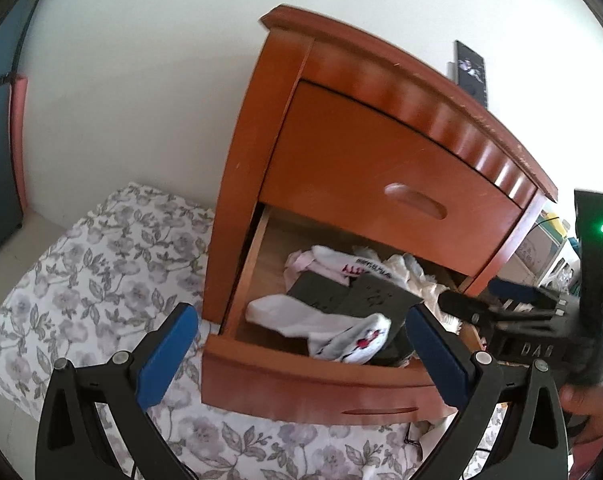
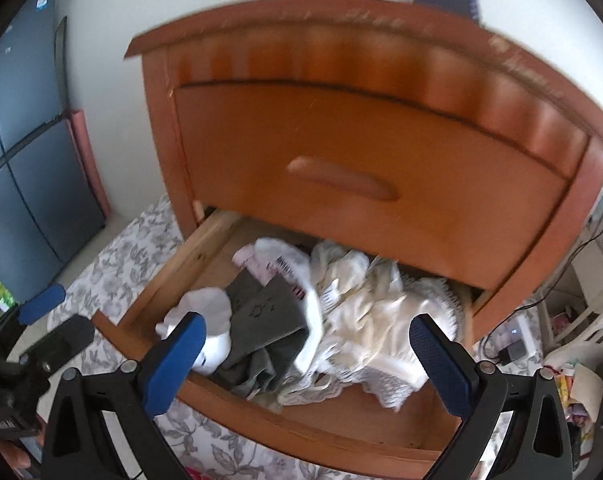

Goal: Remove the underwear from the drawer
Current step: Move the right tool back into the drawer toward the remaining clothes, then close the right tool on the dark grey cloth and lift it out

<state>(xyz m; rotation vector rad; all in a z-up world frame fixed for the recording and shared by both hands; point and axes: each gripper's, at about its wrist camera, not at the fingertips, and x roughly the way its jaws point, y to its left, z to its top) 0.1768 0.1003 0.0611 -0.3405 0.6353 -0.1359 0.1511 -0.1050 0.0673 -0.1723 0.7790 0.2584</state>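
The lower drawer (image 2: 205, 264) of the glossy reddish wooden nightstand (image 1: 341, 152) was found pulled out, presumably so its contents could be reached from above. Both the left hand-held gripper (image 1: 301, 344) and the right hand-held gripper (image 2: 307, 354) were held over it with blue-padded jaws spread apart and nothing between them. The underwear (image 2: 365, 320), apparently the crumpled cream lace-edged cloth, was left lying in the drawer's right half beside soft white socks (image 1: 321, 326) and a limp grey garment (image 2: 269, 320).
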